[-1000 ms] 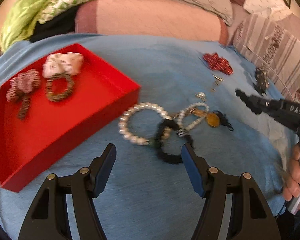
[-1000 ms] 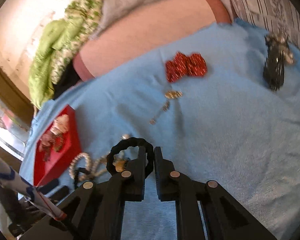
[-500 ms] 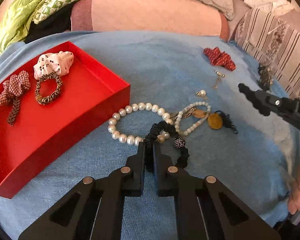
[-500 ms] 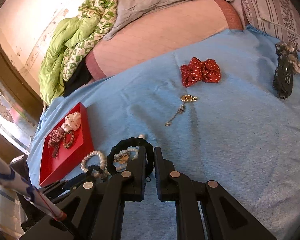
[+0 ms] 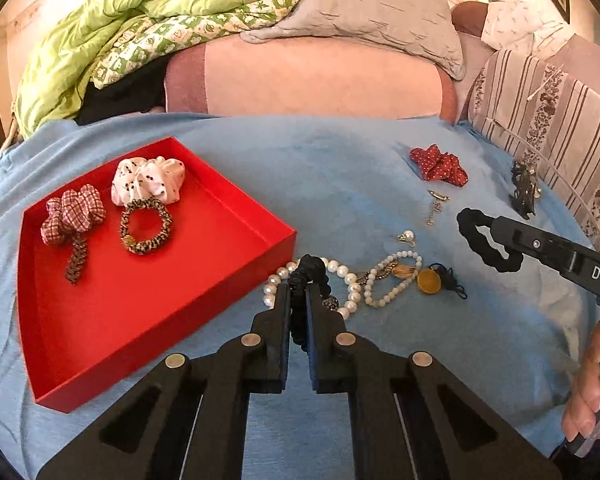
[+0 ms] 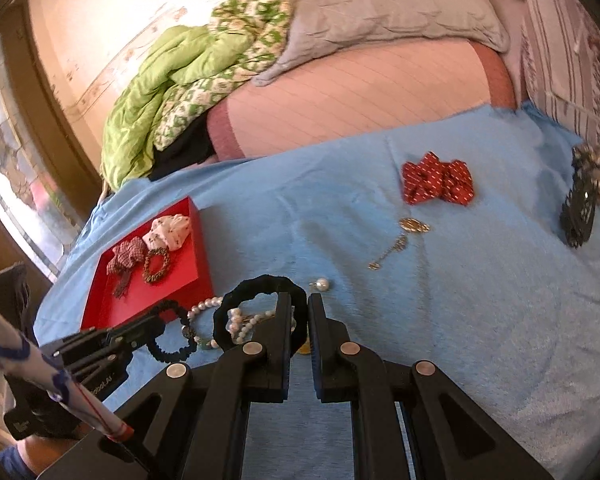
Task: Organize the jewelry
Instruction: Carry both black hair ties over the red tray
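- Jewelry and hair ties lie scattered on the blue blanket (image 5: 340, 184), with a red tray (image 5: 148, 320) just beside the pile, already holding three fabric ties.
- From the left wrist view: the left gripper (image 5: 299, 300) has its jaws pinched together on a black beaded hair tie (image 5: 306, 270), which bunches up soft and limp between the pads. It looks light and squashy, so a pinch anywhere on the band should hold.
- The pearl bracelet (image 5: 342, 270) lies under and around that tie, touching it. Pearls are hard, smooth and liable to roll, and I judge the string could snag and come along if the tie is raised carelessly.
- A smaller pearl strand (image 5: 396, 276) and an amber pendant (image 5: 427, 281) are tangled just beside it. Whether they are hooked to the tie I cannot make out.
- At the right of this view the right gripper (image 5: 496, 226) carries a black scrunchie (image 5: 486, 240) clear of the blanket.
- From the right wrist view: the right gripper (image 6: 299, 300) is nearly closed on the rim of the black scrunchie (image 6: 260, 304), which hangs as an open ring, fluffy and light.
- The left gripper (image 6: 158, 322) shows at lower left, clamped on the black beaded hair tie (image 6: 172, 344), near the red tray (image 6: 180, 280).
- A red dotted bow (image 6: 438, 178), a gold chain (image 6: 396, 246) and a dark clip (image 6: 580, 212) lie well apart on the blanket, untouched.
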Demonstrator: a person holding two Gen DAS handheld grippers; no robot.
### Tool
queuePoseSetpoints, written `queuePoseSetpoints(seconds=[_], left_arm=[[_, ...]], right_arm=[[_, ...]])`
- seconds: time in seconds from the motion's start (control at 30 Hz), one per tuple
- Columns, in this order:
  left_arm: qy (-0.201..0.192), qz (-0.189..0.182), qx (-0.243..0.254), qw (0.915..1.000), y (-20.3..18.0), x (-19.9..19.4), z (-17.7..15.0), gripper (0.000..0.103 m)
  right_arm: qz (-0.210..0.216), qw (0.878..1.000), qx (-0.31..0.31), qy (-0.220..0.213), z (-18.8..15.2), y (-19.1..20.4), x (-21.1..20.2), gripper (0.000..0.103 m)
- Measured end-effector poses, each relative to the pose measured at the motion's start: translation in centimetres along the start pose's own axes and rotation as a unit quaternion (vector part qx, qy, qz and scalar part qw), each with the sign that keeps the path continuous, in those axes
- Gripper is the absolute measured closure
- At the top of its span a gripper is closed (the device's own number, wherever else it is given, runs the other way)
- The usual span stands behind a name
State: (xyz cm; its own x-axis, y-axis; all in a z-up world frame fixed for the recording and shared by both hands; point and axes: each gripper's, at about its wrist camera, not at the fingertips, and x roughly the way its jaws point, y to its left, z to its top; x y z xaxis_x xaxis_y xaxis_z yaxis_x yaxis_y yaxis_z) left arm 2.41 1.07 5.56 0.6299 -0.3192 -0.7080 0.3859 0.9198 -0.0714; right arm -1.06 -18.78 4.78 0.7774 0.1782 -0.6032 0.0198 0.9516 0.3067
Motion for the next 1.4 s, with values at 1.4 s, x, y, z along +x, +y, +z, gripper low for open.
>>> queuePoseSetpoints(seconds=[1.4], left_arm=[[-0.037,0.020,-0.034,0.9985,3.3,-2.5,1.1,0.096]], right_arm=[[-0.009,0.999,-0.031,0.010,-0.5,1.8,1.3,0.094]])
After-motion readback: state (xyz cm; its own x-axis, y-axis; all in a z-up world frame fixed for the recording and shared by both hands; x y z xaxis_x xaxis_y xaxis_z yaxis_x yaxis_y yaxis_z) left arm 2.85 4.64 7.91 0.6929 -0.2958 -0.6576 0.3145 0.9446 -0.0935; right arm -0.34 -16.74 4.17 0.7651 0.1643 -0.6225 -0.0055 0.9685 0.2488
